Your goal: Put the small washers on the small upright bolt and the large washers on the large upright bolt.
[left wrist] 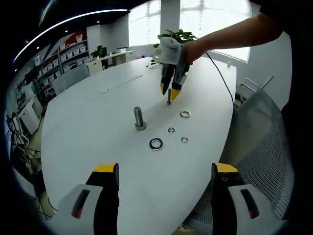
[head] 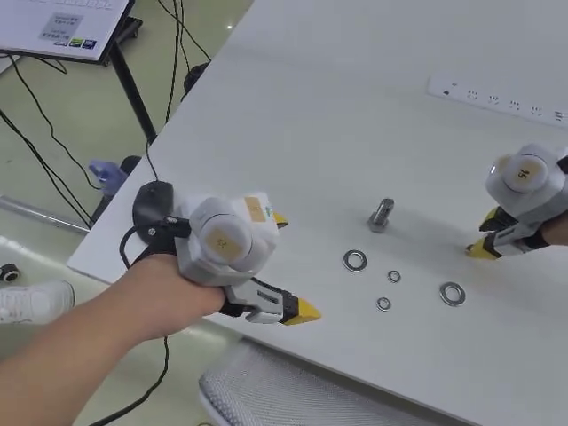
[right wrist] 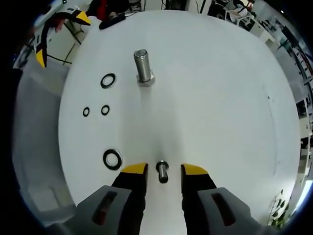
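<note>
left gripper (left wrist: 165, 170) gaping, empty, right gripper (right wrist: 164, 171) jaws apart around small upright steel bolt (left wrist: 169, 96), big steel hex bolt (head: 382, 215) plus four loose steel washers (head: 355, 260) between them, white power strip (head: 497, 96) behind

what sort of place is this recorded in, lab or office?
Most likely an open-plan office, not a workshop: a large white meeting table, a mesh office chair at its edge, and rows of desks plus a potted plant by bright windows behind.
</note>
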